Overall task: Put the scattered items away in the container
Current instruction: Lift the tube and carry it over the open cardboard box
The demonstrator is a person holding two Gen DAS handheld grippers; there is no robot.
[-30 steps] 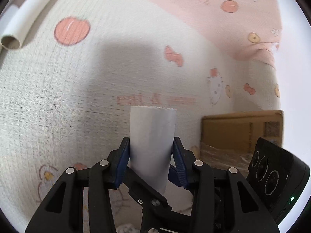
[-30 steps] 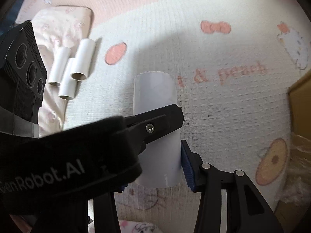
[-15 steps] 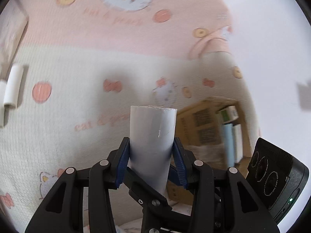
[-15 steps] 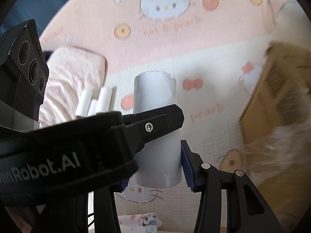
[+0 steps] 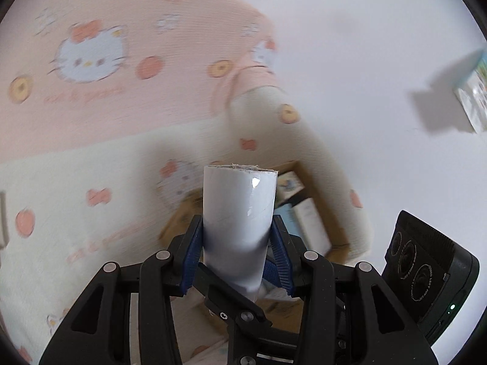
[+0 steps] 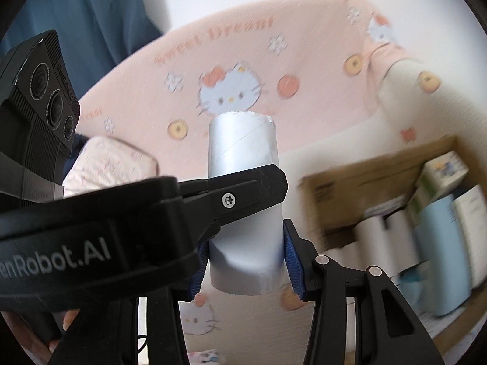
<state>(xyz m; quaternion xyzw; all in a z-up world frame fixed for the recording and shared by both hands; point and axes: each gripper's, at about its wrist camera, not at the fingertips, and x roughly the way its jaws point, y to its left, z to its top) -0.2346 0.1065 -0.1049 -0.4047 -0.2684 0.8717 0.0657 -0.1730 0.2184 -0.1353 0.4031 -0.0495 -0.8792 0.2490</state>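
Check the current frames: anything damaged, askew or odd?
Minor only. The white tube in the left gripper has a ragged, frayed top rim. The tube held in the right gripper looks dented at its upper right edge. Both grips look secure. The cardboard box contents are too blurred to judge.

Both grippers clamped, each on its own white tube

The left gripper (image 5: 236, 248) has its blue-padded fingers (image 5: 191, 255) pressed to both sides of a white tube (image 5: 239, 213) (tube pointing forward along them). The right gripper (image 6: 245, 252) grips a second white tube (image 6: 243, 200) likewise, and the left gripper's black body crosses in front of it.
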